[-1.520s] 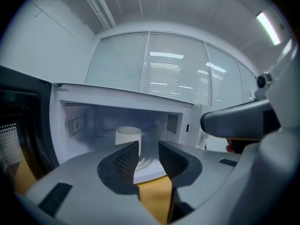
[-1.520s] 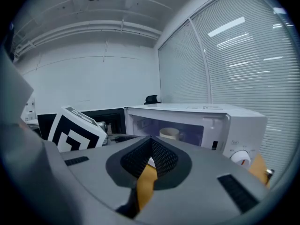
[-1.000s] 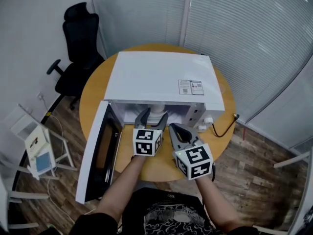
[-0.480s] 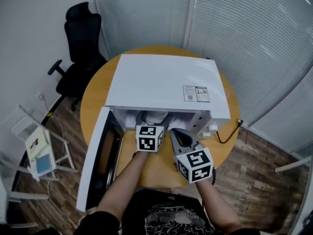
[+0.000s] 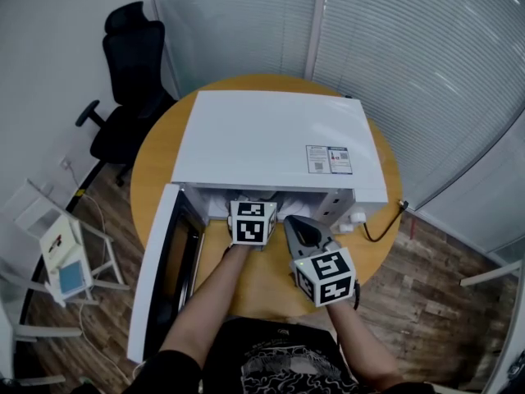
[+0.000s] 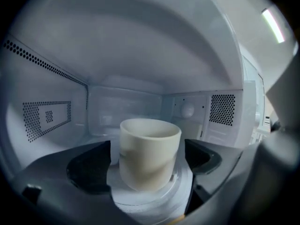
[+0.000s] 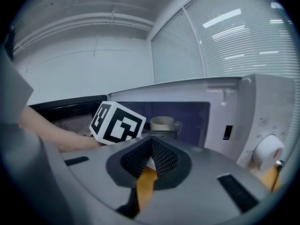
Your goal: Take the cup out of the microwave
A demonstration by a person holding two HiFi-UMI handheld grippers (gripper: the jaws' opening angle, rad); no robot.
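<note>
Head cam, 6 o'clock: I'm seeing a black tee (image 5: 279, 359) w/ a pale graphic print on the chest. It has short black sleeves (image 5: 162, 369), forearms bare. The left gripper (image 6: 146, 161) has a smooth grey shell and dark recessed pads (image 6: 89, 168) - its left cube (image 5: 253, 222) is white w/ black square markers. The right gripper (image 7: 151, 146), approx 4 o'clock of it, has the same grey body, black mesh pads (image 7: 164, 157) and narrow dark slots in the shell. The right cube (image 5: 326, 276) is marked the same.
</note>
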